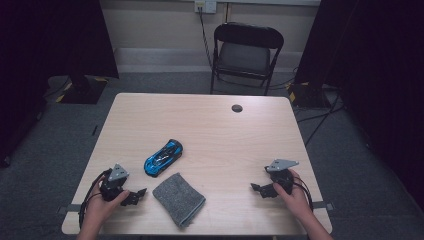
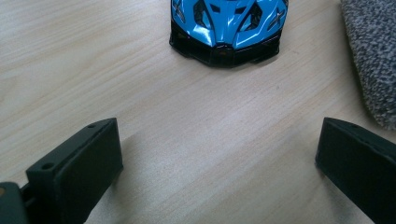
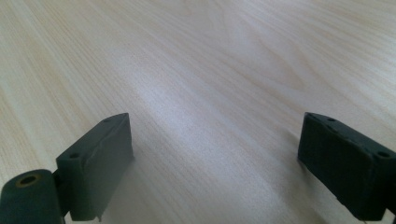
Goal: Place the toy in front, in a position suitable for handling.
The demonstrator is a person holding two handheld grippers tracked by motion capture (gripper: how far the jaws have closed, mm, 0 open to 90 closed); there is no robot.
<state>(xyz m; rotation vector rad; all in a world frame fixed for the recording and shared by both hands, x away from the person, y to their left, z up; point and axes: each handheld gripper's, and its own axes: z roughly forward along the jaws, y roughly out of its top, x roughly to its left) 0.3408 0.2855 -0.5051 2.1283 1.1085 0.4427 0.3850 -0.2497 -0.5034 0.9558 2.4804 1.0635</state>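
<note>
Table of pale wood seen from the high view, with a blue toy car lying left of centre, angled from lower left to upper right, and a folded grey cloth just beside it toward the near edge. The left gripper, held in a hand at the near left corner, rests close to the cloth's left side with its jaws spread and nothing between them. The right gripper sits well apart near the right edge, in the other hand, jaws also apart and pointing inward. A black chair stands on the grey carpet beyond the far edge, and a small dark round cap is set into the tabletop on that side.

In the left gripper view, the two black jaws stand wide, bare wood between them; the car lies straight ahead, one end facing the camera, not touched, and the cloth runs along the right margin, near the right jaw.

In the right gripper view, the jaws are likewise open over bare wood grain, holding nothing
</note>
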